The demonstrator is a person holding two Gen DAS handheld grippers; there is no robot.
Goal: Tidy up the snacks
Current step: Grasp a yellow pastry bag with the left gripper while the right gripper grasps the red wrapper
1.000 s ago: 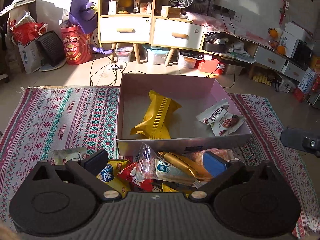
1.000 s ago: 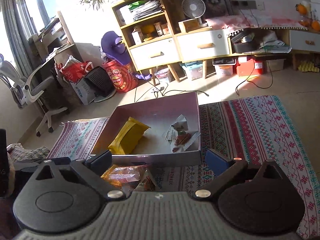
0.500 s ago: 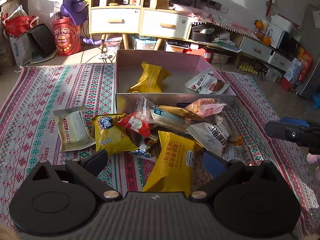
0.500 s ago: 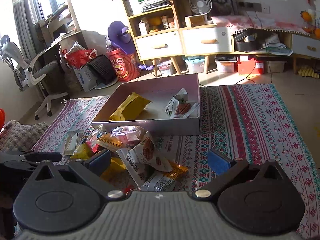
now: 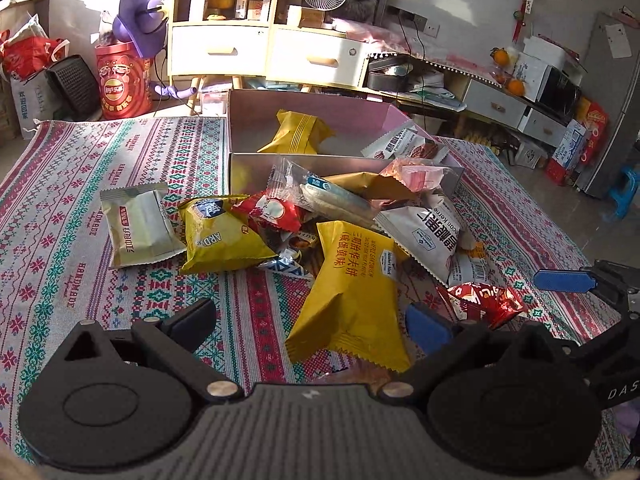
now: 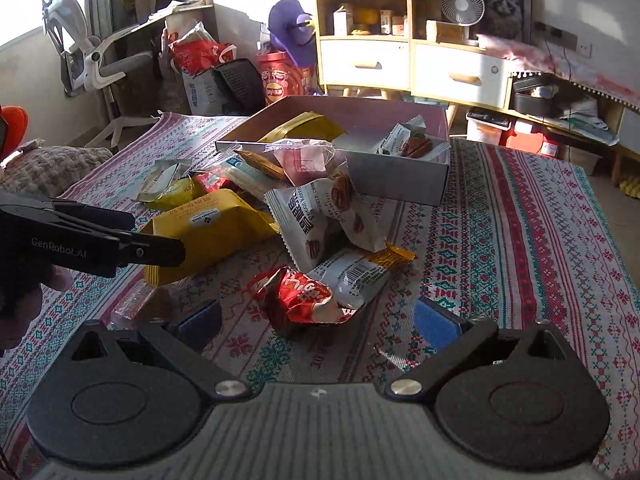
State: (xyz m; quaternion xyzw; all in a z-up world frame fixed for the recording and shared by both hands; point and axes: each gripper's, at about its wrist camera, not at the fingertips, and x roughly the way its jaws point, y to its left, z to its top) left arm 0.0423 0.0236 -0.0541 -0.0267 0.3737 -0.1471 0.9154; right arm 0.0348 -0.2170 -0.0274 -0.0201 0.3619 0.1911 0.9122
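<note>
A pile of snack packets lies on the patterned cloth (image 5: pixel 80 184) in front of a pink box (image 5: pixel 304 100). The box holds a yellow packet (image 5: pixel 298 132) and a white packet (image 5: pixel 404 145). My left gripper (image 5: pixel 310 320) is open and empty, just short of a large yellow packet (image 5: pixel 356 288). My right gripper (image 6: pixel 316 320) is open and empty, with a red packet (image 6: pixel 300 294) lying between its fingers. The red packet also shows in the left wrist view (image 5: pixel 484 298). A white packet (image 6: pixel 316 224) lies behind it.
A pale green packet (image 5: pixel 138 224) lies apart at the left of the pile. Drawers and shelves (image 5: pixel 256 46) stand behind the box. An office chair (image 6: pixel 92 60) and bags stand at the far left. The cloth to the right (image 6: pixel 540 220) is bare.
Both grippers have drawn back from the box and lowered toward the cloth. The pile now lies in front of them. The right gripper has come up around the red packet.
</note>
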